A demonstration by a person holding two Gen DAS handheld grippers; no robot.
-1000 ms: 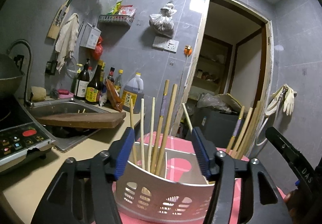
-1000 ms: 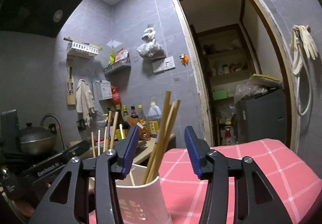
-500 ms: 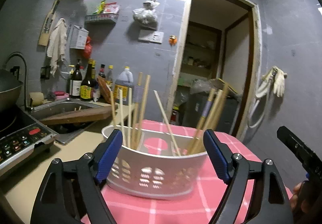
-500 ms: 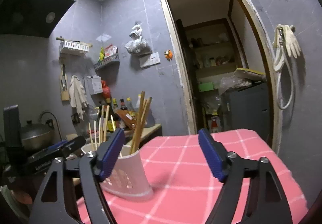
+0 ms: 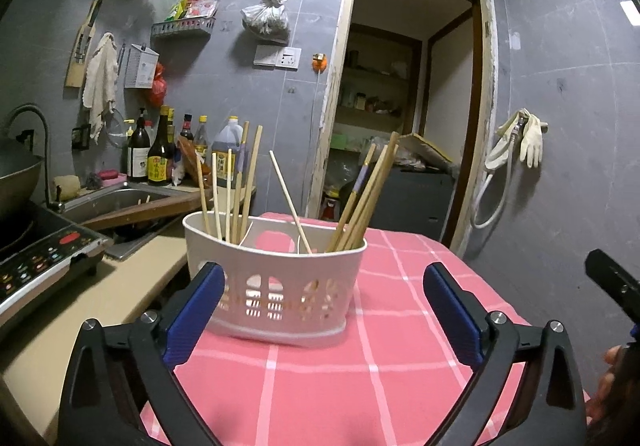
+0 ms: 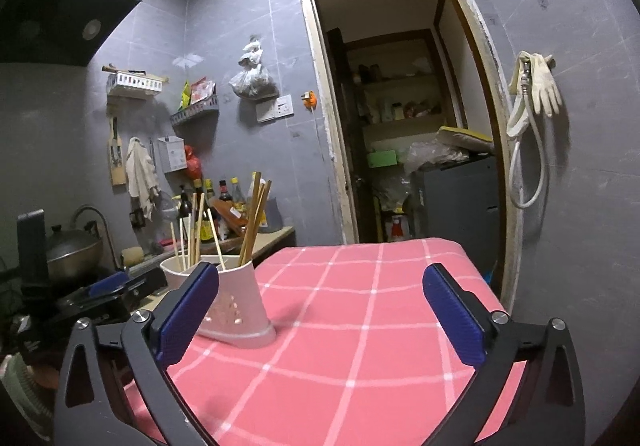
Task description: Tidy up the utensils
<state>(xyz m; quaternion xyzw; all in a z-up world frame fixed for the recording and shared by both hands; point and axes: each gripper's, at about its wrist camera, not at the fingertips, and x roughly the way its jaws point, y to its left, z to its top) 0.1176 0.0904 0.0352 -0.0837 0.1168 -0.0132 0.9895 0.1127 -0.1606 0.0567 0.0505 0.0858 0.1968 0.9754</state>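
A white slotted utensil basket [image 5: 276,278] stands on the pink checked tablecloth [image 5: 320,366], holding several wooden chopsticks [image 5: 360,201] upright in its compartments. My left gripper [image 5: 320,306] sits just in front of the basket, jaws still opening wide, nothing between its pads. From the right wrist view the basket [image 6: 236,306] is at the left, beside the left blue pad. My right gripper [image 6: 320,310] is also still opening, wide apart over bare cloth, holding nothing. The right gripper's black body [image 5: 612,282] shows at the right edge of the left wrist view.
A counter at the left carries an induction cooker [image 5: 36,262], a sink [image 5: 112,201] with a wooden board across it, and sauce bottles [image 5: 160,157]. A wok [image 6: 72,250] sits far left. An open doorway [image 6: 404,125] lies behind the table, with gloves and hose [image 6: 536,97] hanging on the wall.
Both grippers opened wide and drew back from the basket. The basket with its chopsticks now stands free on the cloth, farther away in both views.
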